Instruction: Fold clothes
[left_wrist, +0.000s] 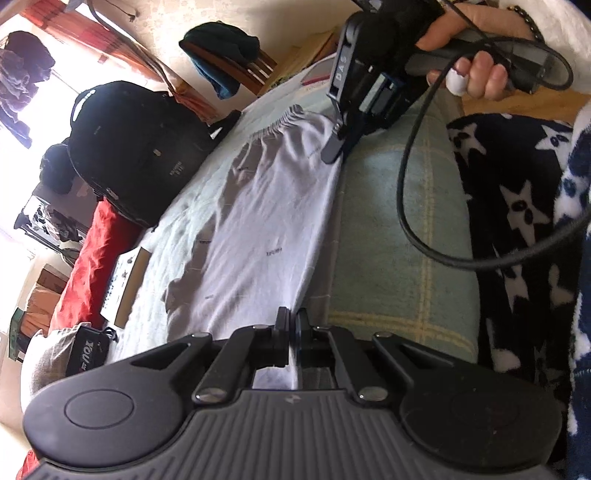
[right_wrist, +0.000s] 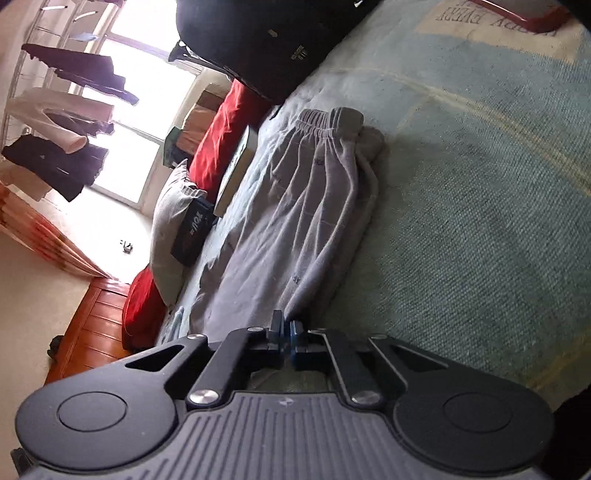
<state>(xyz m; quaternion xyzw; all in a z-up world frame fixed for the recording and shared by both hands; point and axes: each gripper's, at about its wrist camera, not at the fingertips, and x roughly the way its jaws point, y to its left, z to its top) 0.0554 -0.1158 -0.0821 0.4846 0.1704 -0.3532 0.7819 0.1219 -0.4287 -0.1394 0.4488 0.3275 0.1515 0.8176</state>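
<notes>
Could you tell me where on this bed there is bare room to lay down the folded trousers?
The widest free patch is the green blanket on the open side of the grey trousers, running up to the printed panel. The other side is crowded: a backpack, red pillow, book and grey cushion line that edge. Both grippers, left and right, pinch the trousers.

Green bed cover (right_wrist: 480, 221) carries grey trousers (right_wrist: 295, 221), black backpack (left_wrist: 136, 147)
</notes>
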